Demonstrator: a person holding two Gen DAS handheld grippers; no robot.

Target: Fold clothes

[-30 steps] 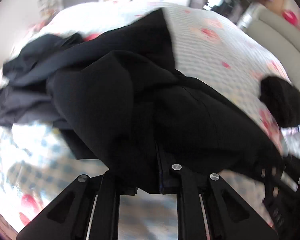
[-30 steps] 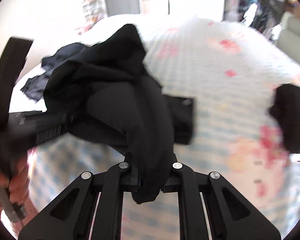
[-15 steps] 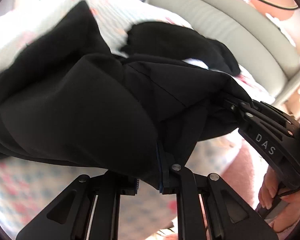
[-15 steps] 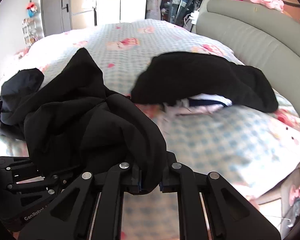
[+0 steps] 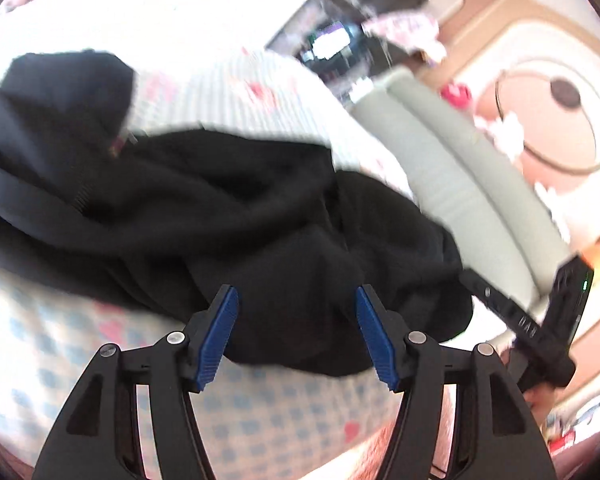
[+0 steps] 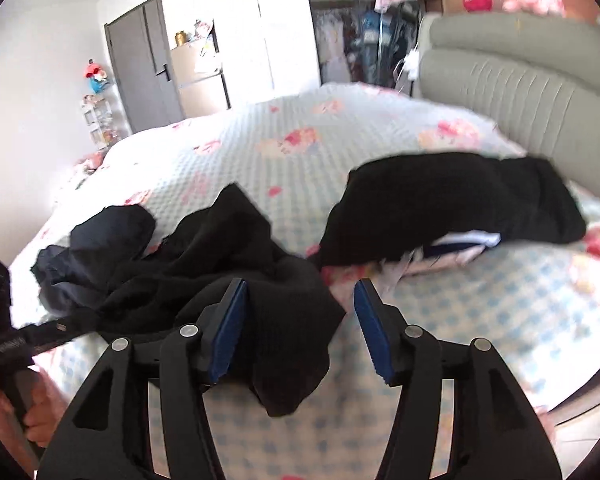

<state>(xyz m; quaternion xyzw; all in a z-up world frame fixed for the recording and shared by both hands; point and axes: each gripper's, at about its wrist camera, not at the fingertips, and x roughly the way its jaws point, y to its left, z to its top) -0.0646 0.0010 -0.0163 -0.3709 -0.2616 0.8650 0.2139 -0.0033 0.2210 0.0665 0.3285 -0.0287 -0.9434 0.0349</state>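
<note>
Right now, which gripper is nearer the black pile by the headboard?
Right. The right gripper sits just left of the black pile; the left gripper is further left, beyond the loose black garment. Both grippers' jaws have just been opening, with that garment between them.

Each hand-held gripper, left [image 5: 296, 334] and right [image 6: 298, 328], is matte black plastic with triangular cut-outs, silver round screws at the finger joints and ribbed blue pads [image 5: 220, 336]; small pale lettering marks one body.

Bed [image 6: 260, 152] with pink-flowered checked quilt, crumpled black garment [image 6: 204, 280] near its edge, black folded pile [image 6: 452, 200] beside the headboard [image 6: 520, 88]
</note>
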